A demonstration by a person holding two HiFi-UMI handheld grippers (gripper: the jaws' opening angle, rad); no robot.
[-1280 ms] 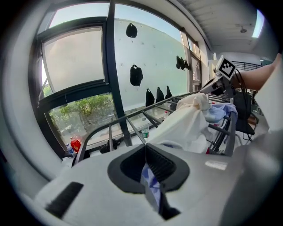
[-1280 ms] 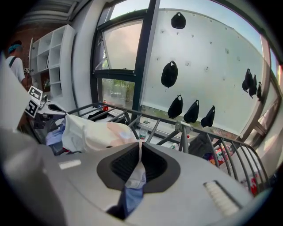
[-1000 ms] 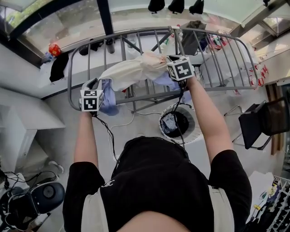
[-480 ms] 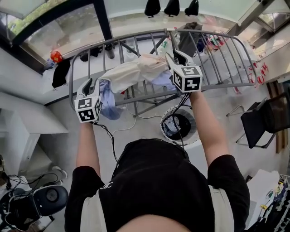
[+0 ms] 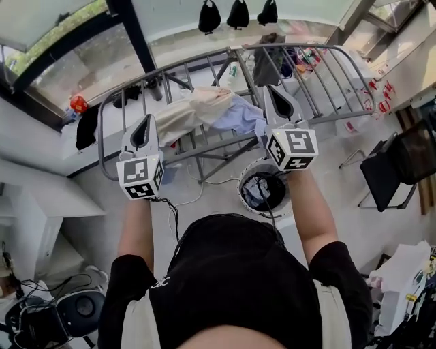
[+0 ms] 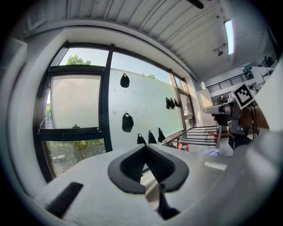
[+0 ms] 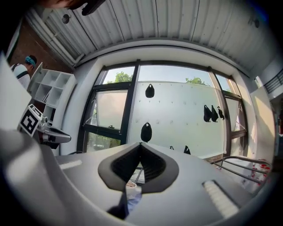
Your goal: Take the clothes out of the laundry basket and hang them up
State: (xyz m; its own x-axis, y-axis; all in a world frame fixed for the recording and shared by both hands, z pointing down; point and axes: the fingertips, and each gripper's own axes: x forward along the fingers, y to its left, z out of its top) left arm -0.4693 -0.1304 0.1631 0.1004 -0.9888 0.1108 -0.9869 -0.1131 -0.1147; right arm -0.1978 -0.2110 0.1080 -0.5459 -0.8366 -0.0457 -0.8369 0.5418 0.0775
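A cream garment [image 5: 194, 109] and a light blue garment [image 5: 237, 116] lie draped over the bars of the grey drying rack [image 5: 327, 68]. Below the rack stands the round white laundry basket [image 5: 262, 187] with dark clothes inside. My left gripper [image 5: 145, 123] is raised in front of the rack's left end, shut and empty. My right gripper [image 5: 272, 95] is raised beside the blue garment, also shut with nothing in it. In both gripper views the jaws meet at their tips, left gripper [image 6: 143, 145] and right gripper [image 7: 140, 145], and point up at a window wall.
A black chair [image 5: 392, 170] stands at the right. A white shelf [image 5: 41, 198] and a round dark device [image 5: 82, 310] are at the left. Black pouches [image 5: 237, 13] hang on the far wall. A black cloth [image 5: 86, 126] lies near the rack's left end.
Both grippers let go of the garments on the rack, pulled back and up towards me, and their jaws went from open to shut. The clothes stay draped over the bars.
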